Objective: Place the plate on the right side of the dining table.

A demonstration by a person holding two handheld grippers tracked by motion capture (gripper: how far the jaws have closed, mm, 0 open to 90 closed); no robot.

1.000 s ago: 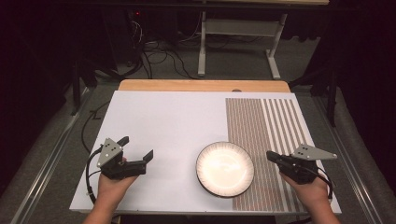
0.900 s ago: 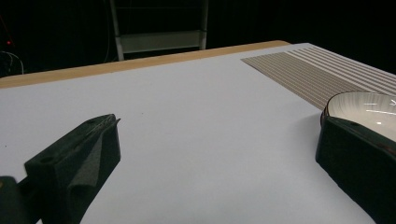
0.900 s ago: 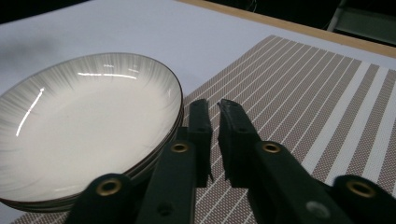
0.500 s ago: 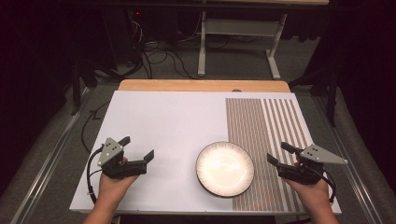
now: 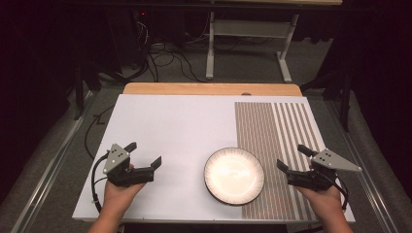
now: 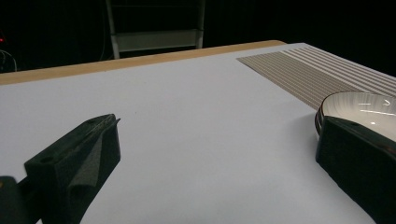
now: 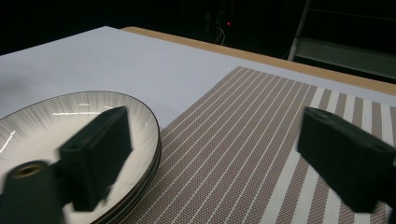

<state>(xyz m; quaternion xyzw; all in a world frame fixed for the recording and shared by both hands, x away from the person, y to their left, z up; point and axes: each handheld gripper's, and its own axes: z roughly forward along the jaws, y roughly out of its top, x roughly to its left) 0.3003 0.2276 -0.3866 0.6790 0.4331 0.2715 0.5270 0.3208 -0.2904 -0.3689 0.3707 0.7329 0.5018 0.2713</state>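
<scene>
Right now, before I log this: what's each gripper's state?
Left gripper: open, holding nothing.
Right gripper: open, holding nothing.

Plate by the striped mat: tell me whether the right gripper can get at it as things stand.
Probably yes. The right gripper is open and sits just beside the plate, over the striped mat. Nothing lies between them, and the plate's near rim is bare in the right gripper view.
</scene>
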